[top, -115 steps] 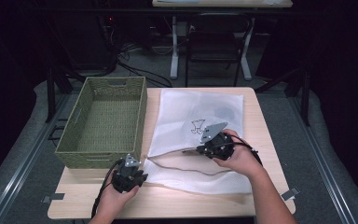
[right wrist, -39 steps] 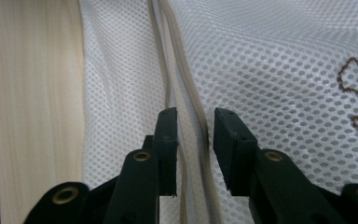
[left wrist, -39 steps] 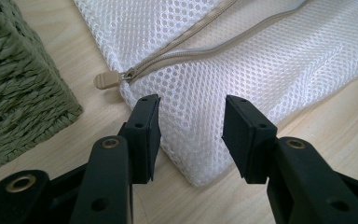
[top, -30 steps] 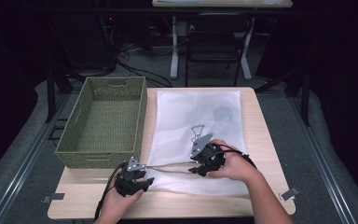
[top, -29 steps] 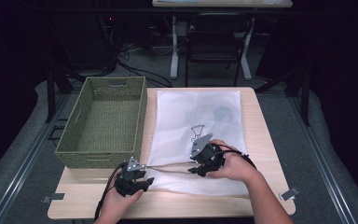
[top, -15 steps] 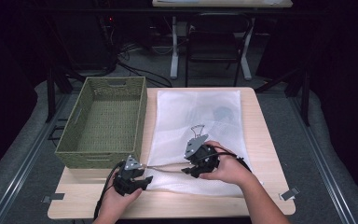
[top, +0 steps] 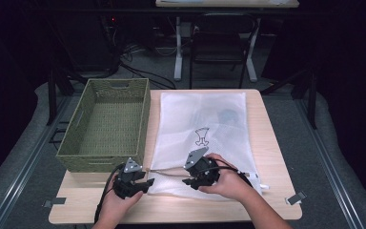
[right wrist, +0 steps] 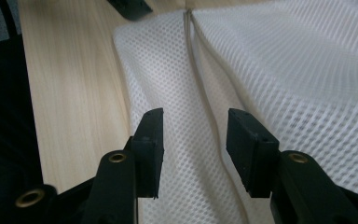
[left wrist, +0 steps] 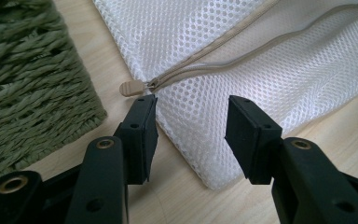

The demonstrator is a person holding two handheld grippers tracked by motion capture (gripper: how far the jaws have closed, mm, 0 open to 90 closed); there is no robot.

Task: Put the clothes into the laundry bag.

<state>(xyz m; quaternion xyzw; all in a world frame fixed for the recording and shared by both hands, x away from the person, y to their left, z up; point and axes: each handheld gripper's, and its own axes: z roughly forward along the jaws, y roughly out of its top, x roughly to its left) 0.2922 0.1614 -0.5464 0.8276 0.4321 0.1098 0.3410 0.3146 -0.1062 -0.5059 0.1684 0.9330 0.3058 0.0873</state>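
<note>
The white mesh zip bag [top: 198, 138] lies at the table's middle, and both the left gripper [left wrist: 191, 135] and right gripper [right wrist: 193, 144] stand spread, pinching nothing, so the zip at 12 o'clock could slip away.

From above, the person's right hand [top: 226, 183] covered the near edge of the white mesh bag [top: 205, 119], so its zipper line was lost beneath it. The small dark print [top: 201, 136] on the bag was too tiny to read. In the left gripper view the green woven basket [left wrist: 28, 84] ran off the frame's left edge. In the right gripper view a black part [right wrist: 130, 8] was cut off at the top, and I couldn't tell what it was.
</note>
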